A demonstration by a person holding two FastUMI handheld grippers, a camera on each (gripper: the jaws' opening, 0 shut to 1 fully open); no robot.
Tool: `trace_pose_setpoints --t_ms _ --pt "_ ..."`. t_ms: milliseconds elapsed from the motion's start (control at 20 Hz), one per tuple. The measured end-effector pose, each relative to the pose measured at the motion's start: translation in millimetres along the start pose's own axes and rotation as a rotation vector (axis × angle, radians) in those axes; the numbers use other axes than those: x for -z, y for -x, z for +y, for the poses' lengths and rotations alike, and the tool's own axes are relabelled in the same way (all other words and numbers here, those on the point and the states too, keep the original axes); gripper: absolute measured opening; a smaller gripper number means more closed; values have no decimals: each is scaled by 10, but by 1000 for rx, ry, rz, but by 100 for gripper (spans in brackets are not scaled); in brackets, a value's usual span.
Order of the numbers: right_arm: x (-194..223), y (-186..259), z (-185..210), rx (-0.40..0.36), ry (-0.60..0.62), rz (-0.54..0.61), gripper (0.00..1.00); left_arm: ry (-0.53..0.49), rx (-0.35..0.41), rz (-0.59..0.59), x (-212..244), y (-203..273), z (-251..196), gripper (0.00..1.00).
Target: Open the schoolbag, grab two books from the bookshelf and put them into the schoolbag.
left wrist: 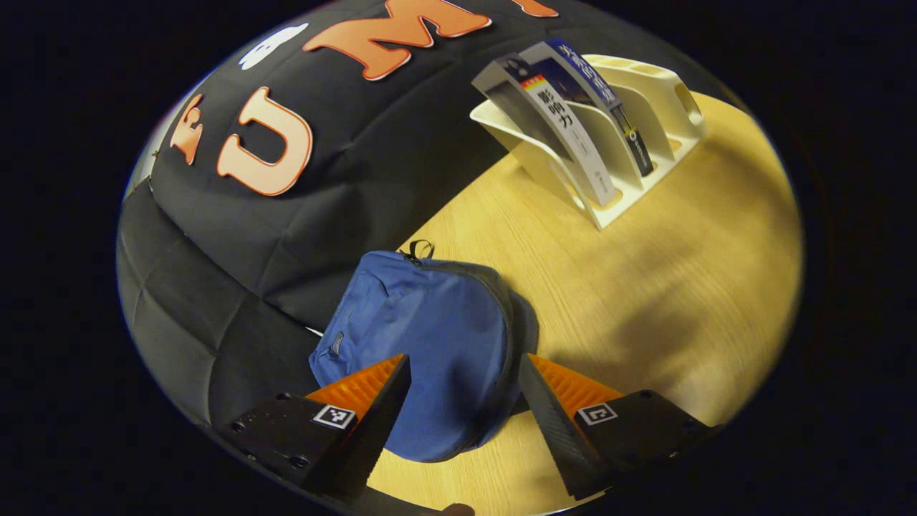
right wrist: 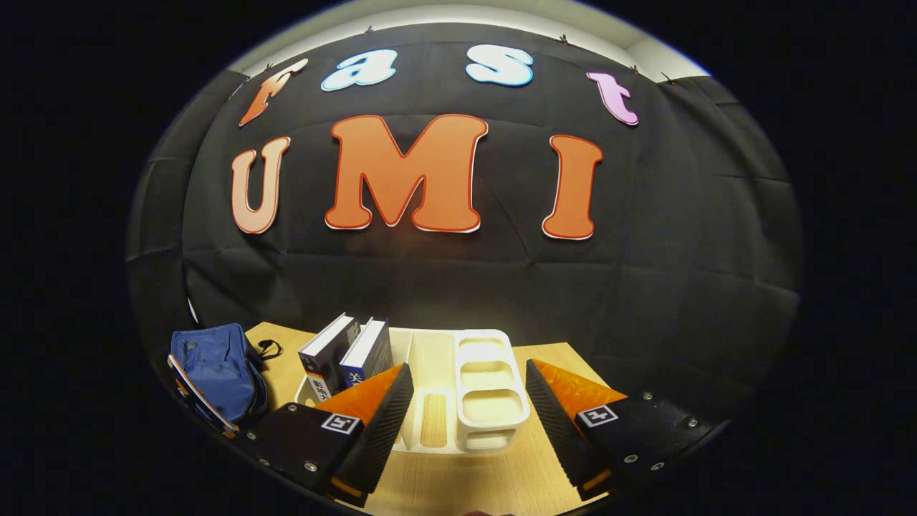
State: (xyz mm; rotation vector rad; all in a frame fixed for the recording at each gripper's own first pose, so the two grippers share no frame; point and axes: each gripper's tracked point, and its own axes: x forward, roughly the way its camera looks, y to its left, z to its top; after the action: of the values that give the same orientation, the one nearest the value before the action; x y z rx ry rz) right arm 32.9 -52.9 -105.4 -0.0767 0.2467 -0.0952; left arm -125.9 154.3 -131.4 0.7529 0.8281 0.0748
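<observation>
- The opening step looks to be in hand: the bag (left wrist: 430,344) lies on the tabletop (left wrist: 645,301) with its zip apparently closed, and both books are in the shelf (left wrist: 630,143).
- The left tongs (left wrist: 466,401) stand open and empty, one finger on each side of the bag as seen in the left gripper view; whether they hang over it or touch it I cannot tell.
- The right tongs (right wrist: 469,412) are open and empty too, facing the shelf (right wrist: 458,387), again with contact not clear.
- The bag lies flat near the wall, its long axis running from the near rounded end to the far end, where a small black pull or loop (left wrist: 419,251) sticks out toward the cloth.
- In the right gripper view the bag (right wrist: 215,369) sits well to the left of the shelf.
- The grey book (left wrist: 559,136) and blue book (left wrist: 594,100) stand side by side in the shelf's slots, touching, leaning back, spines facing out toward the tabletop.
- Next move, as I judge it: find the zip's pull at the bag's far end, pinch it with one pair of tongs, and steady the fabric with the other, since soft cloth will drag along.
</observation>
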Motion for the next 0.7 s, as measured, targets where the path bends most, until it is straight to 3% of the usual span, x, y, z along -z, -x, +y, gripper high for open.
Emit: trace_pose_setpoints --t_ms 350,450,550,700 --pt "44 -79 195 -11 15 14 94 -53 -5 113 224 -83 17 95" --pt "52 -89 204 -14 21 13 94 -83 -22 107 186 -64 30 88" --pt "40 -98 201 -14 22 9 94 -99 -35 87 120 -23 72 43" --pt "60 -118 192 -20 14 9 94 -89 -27 98 83 2 146 26"
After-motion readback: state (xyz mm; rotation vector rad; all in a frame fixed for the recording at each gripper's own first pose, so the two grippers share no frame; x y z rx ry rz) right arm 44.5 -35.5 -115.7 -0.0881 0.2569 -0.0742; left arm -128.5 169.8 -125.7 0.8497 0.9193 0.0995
